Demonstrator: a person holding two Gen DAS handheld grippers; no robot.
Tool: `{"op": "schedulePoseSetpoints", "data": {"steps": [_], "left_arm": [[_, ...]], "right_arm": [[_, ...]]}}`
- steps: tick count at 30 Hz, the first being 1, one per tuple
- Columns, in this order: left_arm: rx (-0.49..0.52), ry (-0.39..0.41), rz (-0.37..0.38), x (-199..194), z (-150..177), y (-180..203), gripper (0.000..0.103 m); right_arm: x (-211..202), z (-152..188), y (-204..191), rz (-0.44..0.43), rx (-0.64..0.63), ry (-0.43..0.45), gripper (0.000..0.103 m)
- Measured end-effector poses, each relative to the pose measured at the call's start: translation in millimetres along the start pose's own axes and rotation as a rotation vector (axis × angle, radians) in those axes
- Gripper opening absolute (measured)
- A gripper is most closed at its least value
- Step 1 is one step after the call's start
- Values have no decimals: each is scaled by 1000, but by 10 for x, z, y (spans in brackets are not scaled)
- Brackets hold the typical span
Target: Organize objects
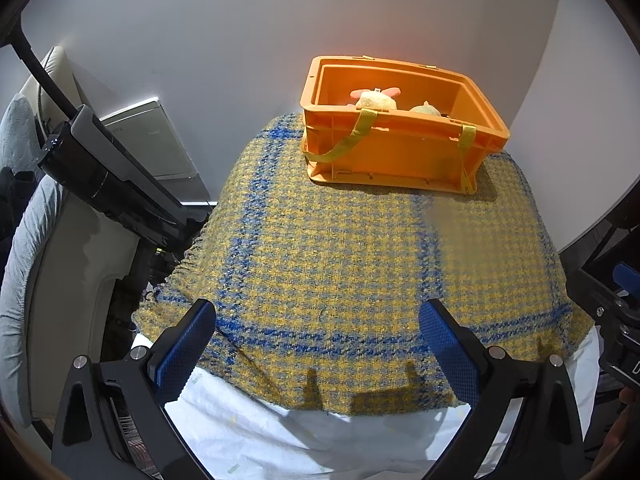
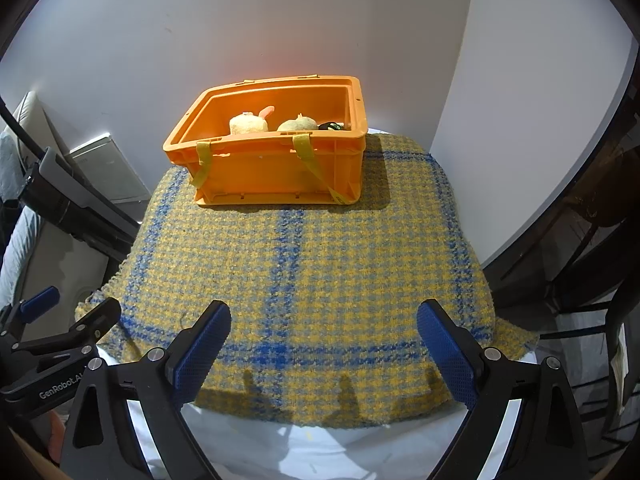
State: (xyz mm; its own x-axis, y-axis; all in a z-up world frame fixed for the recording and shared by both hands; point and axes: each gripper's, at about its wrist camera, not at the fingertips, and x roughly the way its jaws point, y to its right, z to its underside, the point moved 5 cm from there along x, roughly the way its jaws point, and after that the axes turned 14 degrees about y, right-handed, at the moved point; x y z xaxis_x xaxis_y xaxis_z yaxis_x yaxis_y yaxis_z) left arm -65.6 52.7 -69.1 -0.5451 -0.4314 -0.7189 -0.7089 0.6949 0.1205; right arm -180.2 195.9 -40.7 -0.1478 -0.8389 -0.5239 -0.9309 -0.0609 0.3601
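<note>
An orange plastic crate (image 1: pixel 400 152) (image 2: pixel 276 172) with yellow straps stands at the far end of a table covered by a yellow and blue checked cloth (image 1: pixel 340 260) (image 2: pixel 304 272). Inside it lie a cream plush toy with pink ears (image 1: pixel 376 98) (image 2: pixel 249 122), a yellowish plush (image 1: pixel 425 109) (image 2: pixel 298 123) and a small dark object (image 2: pixel 331 125). My left gripper (image 1: pixel 318 344) is open and empty over the near edge of the cloth. My right gripper (image 2: pixel 324 344) is open and empty over the same edge. The left gripper also shows at the lower left of the right wrist view (image 2: pixel 52 344).
A white wall stands right behind the crate. A white sheet (image 1: pixel 280 432) shows under the cloth at the near edge. A black and grey device (image 1: pixel 108 172) and a cream seat (image 1: pixel 52 280) stand to the left. Dark furniture (image 2: pixel 580 240) stands to the right.
</note>
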Motion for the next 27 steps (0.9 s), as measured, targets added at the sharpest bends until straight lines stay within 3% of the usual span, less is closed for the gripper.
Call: {"op": "schedulePoseSetpoints", "data": {"steps": [27], "left_arm": [[-13,9,-17,0,4,-14,103]], "right_arm": [[1,6,-29,2,11,-12,94]]}}
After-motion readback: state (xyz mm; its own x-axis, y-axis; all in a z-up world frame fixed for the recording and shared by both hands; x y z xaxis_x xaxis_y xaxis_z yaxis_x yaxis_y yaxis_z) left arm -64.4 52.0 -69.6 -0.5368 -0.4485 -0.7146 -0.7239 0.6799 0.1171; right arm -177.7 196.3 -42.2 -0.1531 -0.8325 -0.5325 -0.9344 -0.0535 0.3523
